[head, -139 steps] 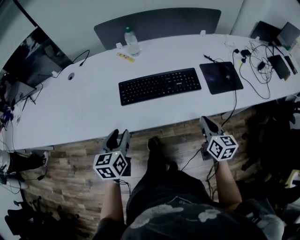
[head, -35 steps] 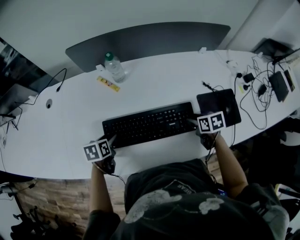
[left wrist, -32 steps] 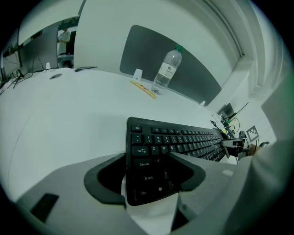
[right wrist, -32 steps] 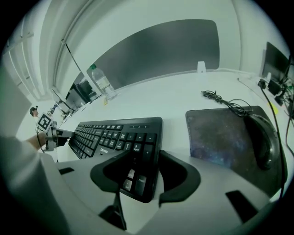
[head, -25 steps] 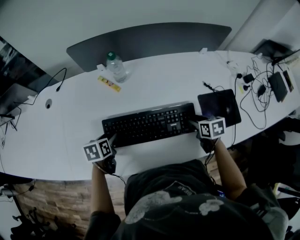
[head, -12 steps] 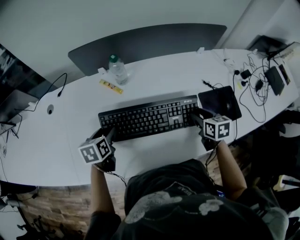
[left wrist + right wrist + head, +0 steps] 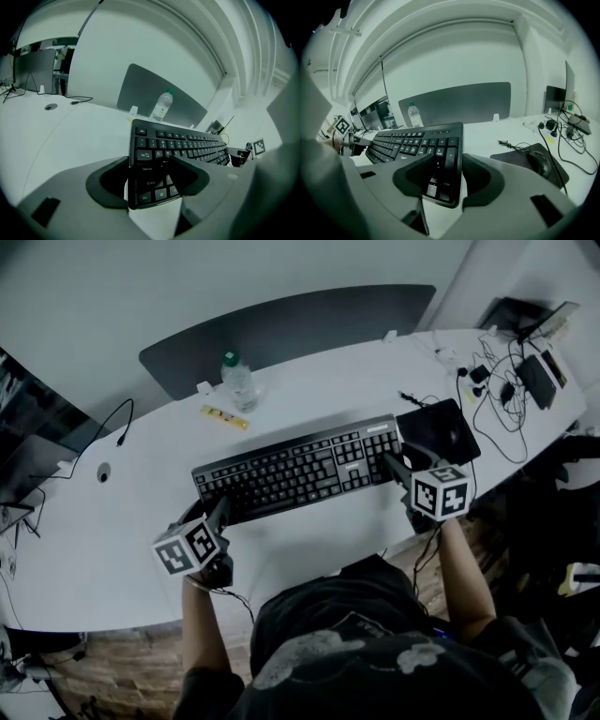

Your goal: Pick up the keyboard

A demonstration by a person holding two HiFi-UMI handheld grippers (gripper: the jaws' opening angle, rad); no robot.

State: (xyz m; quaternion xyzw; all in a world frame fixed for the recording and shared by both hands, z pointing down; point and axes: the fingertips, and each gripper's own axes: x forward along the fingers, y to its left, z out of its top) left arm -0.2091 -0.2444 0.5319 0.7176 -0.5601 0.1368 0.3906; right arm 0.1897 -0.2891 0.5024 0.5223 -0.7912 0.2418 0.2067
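A black keyboard (image 7: 298, 465) hangs a little above the white desk (image 7: 122, 521), gripped at both ends. My left gripper (image 7: 211, 507) is shut on its left end; in the left gripper view the keyboard (image 7: 183, 143) sits wedged between the grey jaws, one over the keys and one under the edge, with the left gripper (image 7: 152, 180) low in the picture. My right gripper (image 7: 392, 465) is shut on the numpad end. In the right gripper view the keyboard (image 7: 415, 138) runs off to the left from the right gripper (image 7: 447, 180).
A black mouse pad (image 7: 437, 430) with a mouse (image 7: 541, 164) lies just right of the keyboard. Cables and chargers (image 7: 511, 381) crowd the far right. A water bottle (image 7: 238, 381) and a yellow strip (image 7: 223, 416) sit behind the keyboard, in front of a grey divider (image 7: 281, 329).
Both grippers have risen with the keyboard, which now looks larger and clear of the desk. Before that the grippers came up from below the desk edge to its two ends.
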